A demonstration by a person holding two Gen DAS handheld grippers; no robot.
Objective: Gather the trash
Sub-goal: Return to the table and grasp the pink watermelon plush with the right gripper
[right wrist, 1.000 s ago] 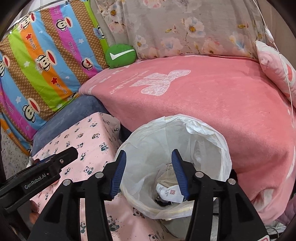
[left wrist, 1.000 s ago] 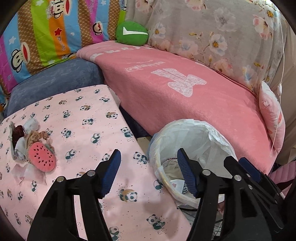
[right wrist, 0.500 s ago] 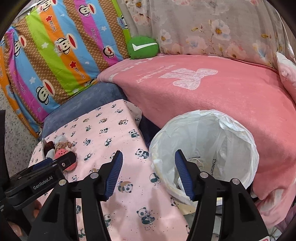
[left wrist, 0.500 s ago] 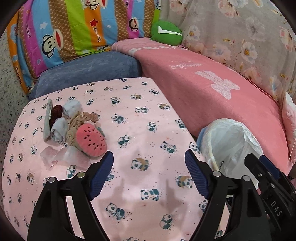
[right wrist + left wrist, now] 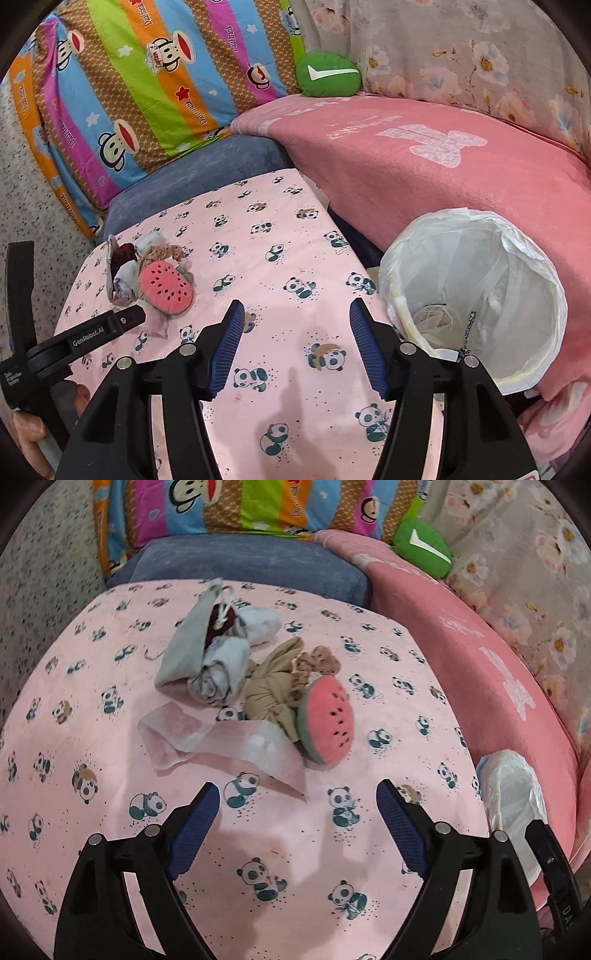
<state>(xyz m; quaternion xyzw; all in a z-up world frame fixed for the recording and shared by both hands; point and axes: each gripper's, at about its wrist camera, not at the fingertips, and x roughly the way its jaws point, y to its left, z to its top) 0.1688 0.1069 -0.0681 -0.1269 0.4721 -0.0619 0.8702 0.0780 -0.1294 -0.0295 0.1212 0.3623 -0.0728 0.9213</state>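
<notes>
A heap of trash lies on the pink panda-print table (image 5: 295,856): a crumpled white tissue (image 5: 221,744), grey and beige cloth wads (image 5: 221,668), and a watermelon-slice plush (image 5: 327,720). My left gripper (image 5: 297,805) is open and empty, just short of the tissue. My right gripper (image 5: 295,321) is open and empty over the table, with the heap (image 5: 147,275) to its left. The white-lined trash bin (image 5: 476,291) stands to its right, with some litter inside; it also shows at the left wrist view's right edge (image 5: 511,794).
A pink blanket (image 5: 443,162) covers the sofa behind the bin. A blue cushion (image 5: 199,173), a striped monkey-print pillow (image 5: 147,81) and a green cushion (image 5: 328,75) lie behind the table. The left gripper's body (image 5: 74,343) shows at the right wrist view's lower left.
Both grippers swung left, away from the bin and over the table. The left one now faces the trash heap closely. Both stayed open and empty.
</notes>
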